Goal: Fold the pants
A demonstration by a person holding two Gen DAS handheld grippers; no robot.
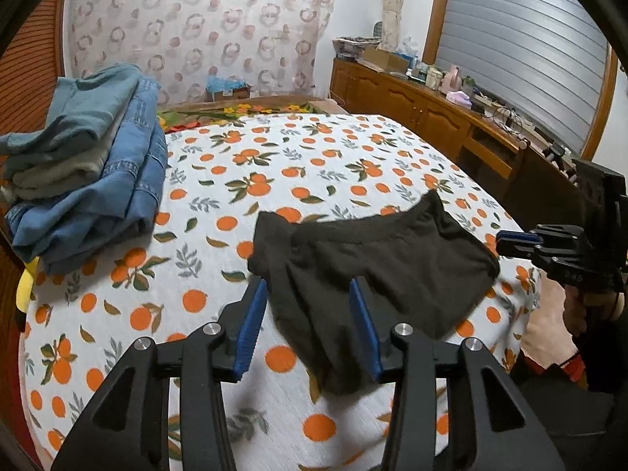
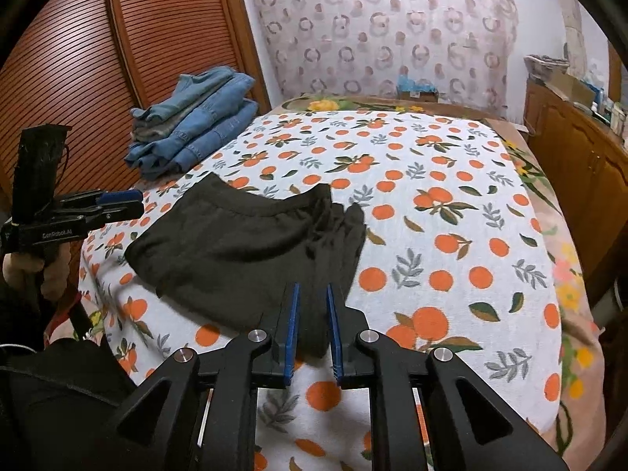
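Lying folded on the bedspread (image 1: pixel 219 180), black pants (image 1: pixel 376 267) sit beneath both grippers' parted fingers (image 1: pixel 253 314).

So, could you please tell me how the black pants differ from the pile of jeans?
The black pants are one dark garment lying flat near the front edge; the pile of jeans is several blue denim pieces stacked at the far left corner. Both rest on the orange-print bedspread.

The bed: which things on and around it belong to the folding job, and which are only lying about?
Belong to the job:
- dark pants, on the orange-print sheet
- left gripper, jaws open
- right gripper, jaws slightly apart

Lying about:
- stack of folded jeans
- wooden sideboard with clutter
- patterned curtain
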